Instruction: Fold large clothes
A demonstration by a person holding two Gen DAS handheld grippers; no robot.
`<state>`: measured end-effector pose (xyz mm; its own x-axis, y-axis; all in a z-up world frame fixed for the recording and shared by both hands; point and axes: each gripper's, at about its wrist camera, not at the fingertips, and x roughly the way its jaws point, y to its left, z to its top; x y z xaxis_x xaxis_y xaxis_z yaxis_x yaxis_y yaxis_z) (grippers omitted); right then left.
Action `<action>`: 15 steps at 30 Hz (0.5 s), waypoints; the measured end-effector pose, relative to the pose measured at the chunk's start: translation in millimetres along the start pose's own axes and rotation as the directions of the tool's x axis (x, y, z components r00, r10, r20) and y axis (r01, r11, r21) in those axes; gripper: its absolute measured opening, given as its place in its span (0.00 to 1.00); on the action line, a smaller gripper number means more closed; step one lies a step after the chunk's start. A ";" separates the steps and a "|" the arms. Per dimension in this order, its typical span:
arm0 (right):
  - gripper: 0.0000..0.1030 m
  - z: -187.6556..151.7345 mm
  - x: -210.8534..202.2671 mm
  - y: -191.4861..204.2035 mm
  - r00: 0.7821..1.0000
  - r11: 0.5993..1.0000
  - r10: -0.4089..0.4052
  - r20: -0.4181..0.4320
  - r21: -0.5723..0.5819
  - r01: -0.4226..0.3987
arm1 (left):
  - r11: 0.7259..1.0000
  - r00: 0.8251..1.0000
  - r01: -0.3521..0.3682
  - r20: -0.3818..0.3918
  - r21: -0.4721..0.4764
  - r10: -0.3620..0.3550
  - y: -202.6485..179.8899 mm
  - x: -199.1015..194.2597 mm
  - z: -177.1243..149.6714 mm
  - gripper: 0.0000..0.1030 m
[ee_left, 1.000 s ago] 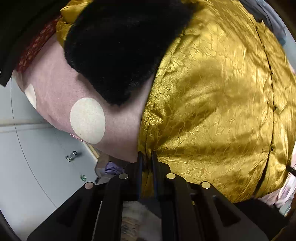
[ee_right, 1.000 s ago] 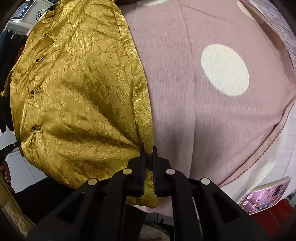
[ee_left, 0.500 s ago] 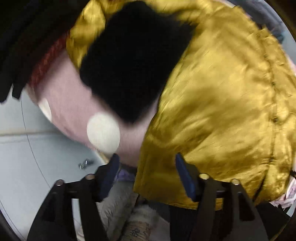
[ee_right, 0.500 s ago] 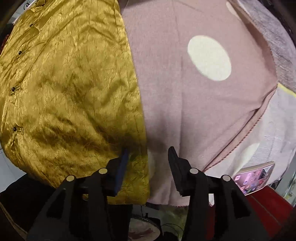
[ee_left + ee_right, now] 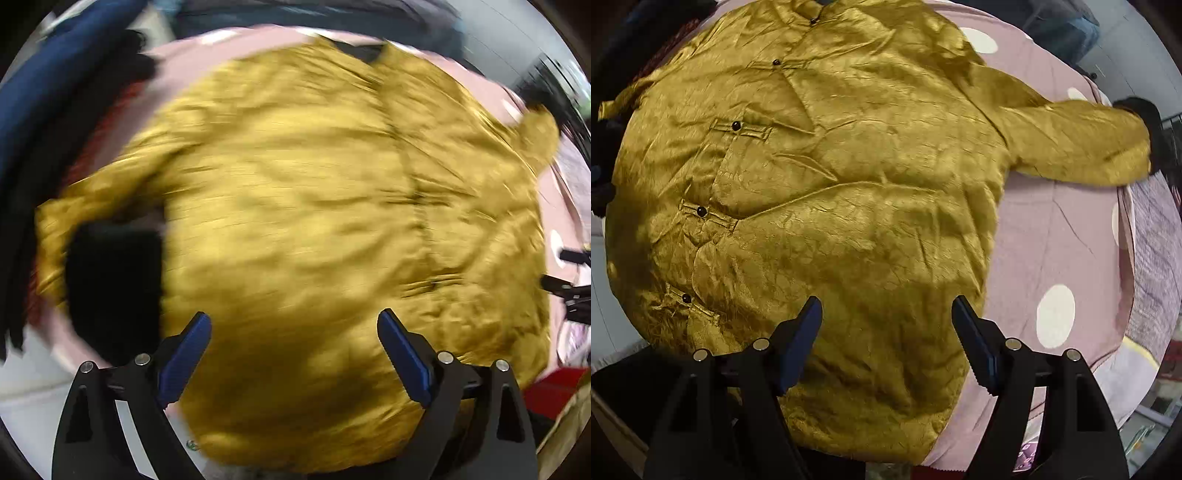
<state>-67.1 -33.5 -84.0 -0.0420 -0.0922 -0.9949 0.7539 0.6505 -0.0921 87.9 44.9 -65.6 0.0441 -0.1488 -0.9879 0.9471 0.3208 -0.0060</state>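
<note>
Both claws have let go and lifted, left claw point(image 5: 293, 352) and right claw point(image 5: 886, 338) wide open, empty, pointing down over the gold jacket point(image 5: 820, 192).

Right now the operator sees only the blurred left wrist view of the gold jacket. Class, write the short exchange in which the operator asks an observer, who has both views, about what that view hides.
Operator: Is the right gripper clamped on the gold jacket?
Observer: No. Its jaws have just been opening, and its pads press on nothing. The cloth lies spread beneath them.
Operator: Which face of the garment is up?
Observer: The front. The right wrist view shows dark buttons on loop tabs running down it.
</note>
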 end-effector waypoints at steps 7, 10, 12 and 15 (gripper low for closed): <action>0.74 8.6 56.4 29.4 0.991 0.999 -0.030 -0.132 0.023 0.034 | 0.997 0.991 0.003 -0.135 0.078 0.008 -46.0 65.8 20.8 0.87; 0.90 -0.8 72.4 31.3 0.988 0.998 -0.049 -0.148 0.020 0.053 | 1.000 0.985 0.000 -0.174 0.020 0.004 -42.4 88.5 22.3 0.94; 0.95 -4.3 71.6 29.8 0.992 0.998 -0.061 -0.114 0.025 0.064 | 1.000 0.986 0.012 -0.166 -0.007 -0.013 -39.4 96.2 20.7 0.95; 0.95 -19.1 71.5 25.8 0.997 0.998 0.005 -0.082 0.065 0.000 | 1.000 0.993 0.015 -0.115 -0.011 -0.016 -39.0 98.8 16.6 0.95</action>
<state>-63.3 -8.9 -158.3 -0.0918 -0.0267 -0.9954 0.7948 0.6003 -0.0895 60.6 2.2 -160.4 -0.0080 -0.0454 -0.9989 0.9441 0.3289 -0.0225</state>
